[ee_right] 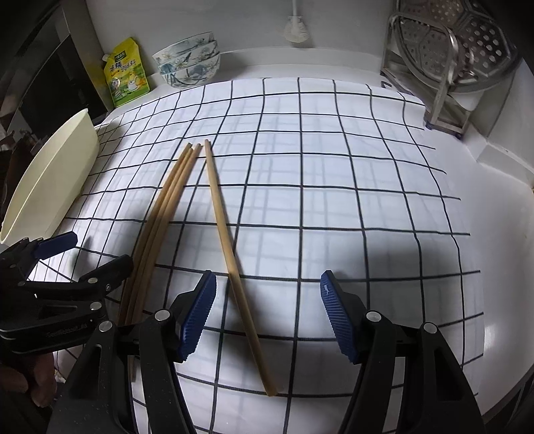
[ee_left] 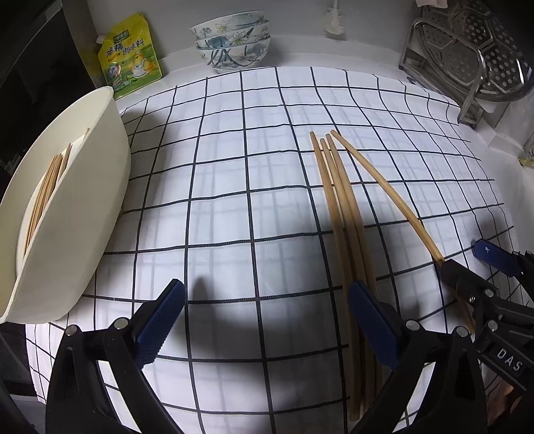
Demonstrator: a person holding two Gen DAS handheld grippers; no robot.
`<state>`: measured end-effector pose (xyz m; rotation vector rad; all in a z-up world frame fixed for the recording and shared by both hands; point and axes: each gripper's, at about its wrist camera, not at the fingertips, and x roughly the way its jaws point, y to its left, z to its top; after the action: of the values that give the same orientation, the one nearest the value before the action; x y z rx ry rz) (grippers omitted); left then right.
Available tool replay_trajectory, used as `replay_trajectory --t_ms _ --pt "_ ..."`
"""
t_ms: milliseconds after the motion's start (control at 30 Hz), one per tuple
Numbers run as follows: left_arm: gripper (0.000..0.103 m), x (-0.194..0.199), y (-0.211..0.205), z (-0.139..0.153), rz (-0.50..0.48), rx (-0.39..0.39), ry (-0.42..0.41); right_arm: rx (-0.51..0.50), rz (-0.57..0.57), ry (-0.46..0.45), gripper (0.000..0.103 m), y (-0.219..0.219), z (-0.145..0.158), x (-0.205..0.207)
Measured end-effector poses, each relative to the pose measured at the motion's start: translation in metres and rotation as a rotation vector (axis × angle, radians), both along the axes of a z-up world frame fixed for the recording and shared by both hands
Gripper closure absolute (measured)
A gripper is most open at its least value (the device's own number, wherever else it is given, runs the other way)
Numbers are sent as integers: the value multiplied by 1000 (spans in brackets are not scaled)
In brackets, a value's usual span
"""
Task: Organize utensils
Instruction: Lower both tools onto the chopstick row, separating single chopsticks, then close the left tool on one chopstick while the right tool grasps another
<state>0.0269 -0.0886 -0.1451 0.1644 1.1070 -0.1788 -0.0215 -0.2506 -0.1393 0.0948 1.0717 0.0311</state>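
Three wooden chopsticks (ee_left: 347, 213) lie bunched on the checked cloth (ee_left: 233, 187), with a single chopstick (ee_left: 383, 187) angled off to their right. In the right wrist view the bunch (ee_right: 163, 207) lies left and the single chopstick (ee_right: 230, 253) runs between the open fingers. My left gripper (ee_left: 267, 317) is open and empty, its right finger over the bunch. My right gripper (ee_right: 267, 307) is open, low over the single chopstick; it also shows in the left wrist view (ee_left: 467, 267). A cream oval holder (ee_left: 83, 207) at the left holds several chopsticks (ee_left: 46, 190).
Stacked floral bowls (ee_left: 233, 43) and a yellow seasoning pouch (ee_left: 131, 56) stand at the back. A metal dish rack with a perforated steamer plate (ee_left: 467, 56) stands at the back right. A white brush (ee_left: 332, 23) hangs on the wall. The cloth's right edge meets white counter (ee_right: 494, 207).
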Motion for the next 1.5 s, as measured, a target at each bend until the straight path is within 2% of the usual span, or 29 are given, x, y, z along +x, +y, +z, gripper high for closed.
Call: replay_trajectory --t_ms 567,633,767,967,1067,1133,1167,1200,1233,1300,1333,1400,1500 --pt "5 0 -5 -2 -10 0 -3 -13 14 -12 41 -3 3 8" --pt "6 -1 -6 -6 -21 27 16 -13 10 -12 41 -4 3 7" --pt "5 -3 -7 -6 -30 46 -1 -14 7 -11 41 -6 4 6" --pt "7 5 1 -4 10 43 -15 -28 35 -16 41 4 2 11" --pt "19 10 3 -2 22 18 -17 -54 47 -8 41 10 -3 17" --pt "31 12 1 -1 20 3 -19 -61 59 -5 42 13 -6 20" --pt "35 12 0 0 14 -2 -23 -70 65 -5 47 15 -6 22" --pt "42 12 -2 1 7 -8 -24 -84 70 -9 51 18 -7 22" --pt "47 11 -3 1 -1 -17 -23 -84 84 -14 60 20 -6 22" --pt "70 10 -7 3 -26 -33 -20 -88 103 -17 78 26 -5 22" --pt "81 9 -10 3 -42 -36 -18 -90 111 -16 92 28 -4 23" --pt "94 8 -13 4 -60 -35 -10 -93 121 -12 96 31 -4 23" --pt "96 8 -8 5 -59 -44 4 -48 116 -2 96 30 -2 25"
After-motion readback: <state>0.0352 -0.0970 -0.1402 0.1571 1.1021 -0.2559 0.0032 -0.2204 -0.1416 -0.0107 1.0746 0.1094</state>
